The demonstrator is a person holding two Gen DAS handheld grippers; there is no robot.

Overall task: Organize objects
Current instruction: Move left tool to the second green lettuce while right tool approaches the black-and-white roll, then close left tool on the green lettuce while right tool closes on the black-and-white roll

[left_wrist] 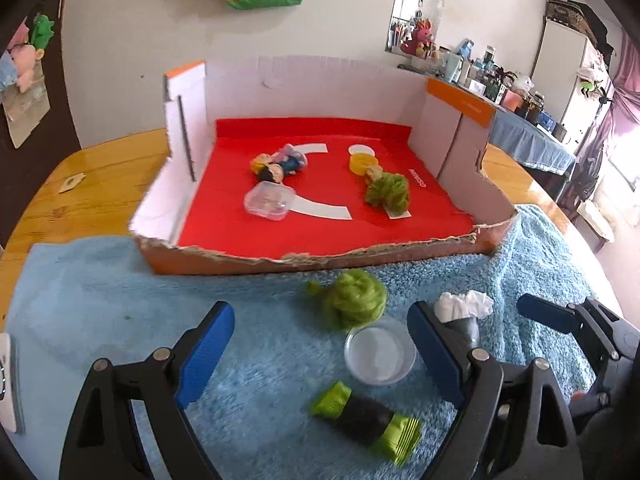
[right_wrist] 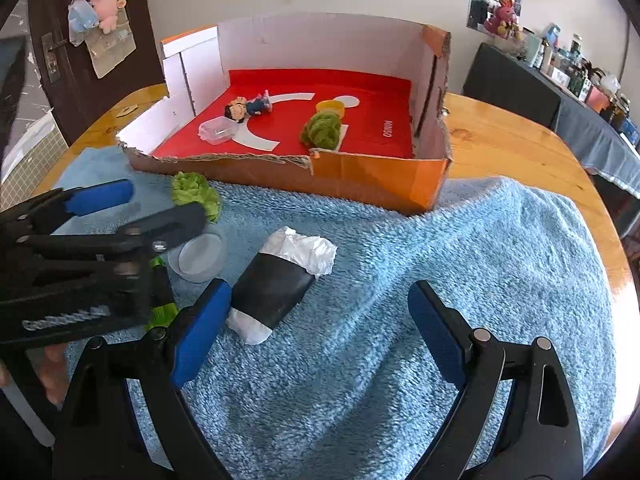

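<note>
A cardboard box point(left_wrist: 248, 258) point(right_wrist: 360, 176) with a red floor holds a doll point(left_wrist: 278, 164), a clear plastic case point(left_wrist: 268, 202), a yellow lid point(left_wrist: 362, 162) and a green yarn ball point(left_wrist: 388, 194). On the blue towel point(left_wrist: 100, 300) point(right_wrist: 460, 248) lie a loose green yarn ball point(left_wrist: 352, 300) point(right_wrist: 194, 194), a clear round lid point(left_wrist: 380, 354) point(right_wrist: 200, 258), a green-and-black roll point(left_wrist: 366, 420) and a black roll with white paper point(right_wrist: 276, 288) point(left_wrist: 464, 310). My left gripper point(left_wrist: 320, 356) is open above the lid and green roll. My right gripper point(right_wrist: 316, 332) is open, its left finger next to the black roll.
The towel and box rest on a round wooden table point(right_wrist: 520, 148) point(left_wrist: 80, 196). The left gripper point(right_wrist: 100, 216) shows at the left of the right wrist view. A cluttered side table point(left_wrist: 520, 112) stands at the right. A white object point(left_wrist: 8, 384) lies at the towel's left edge.
</note>
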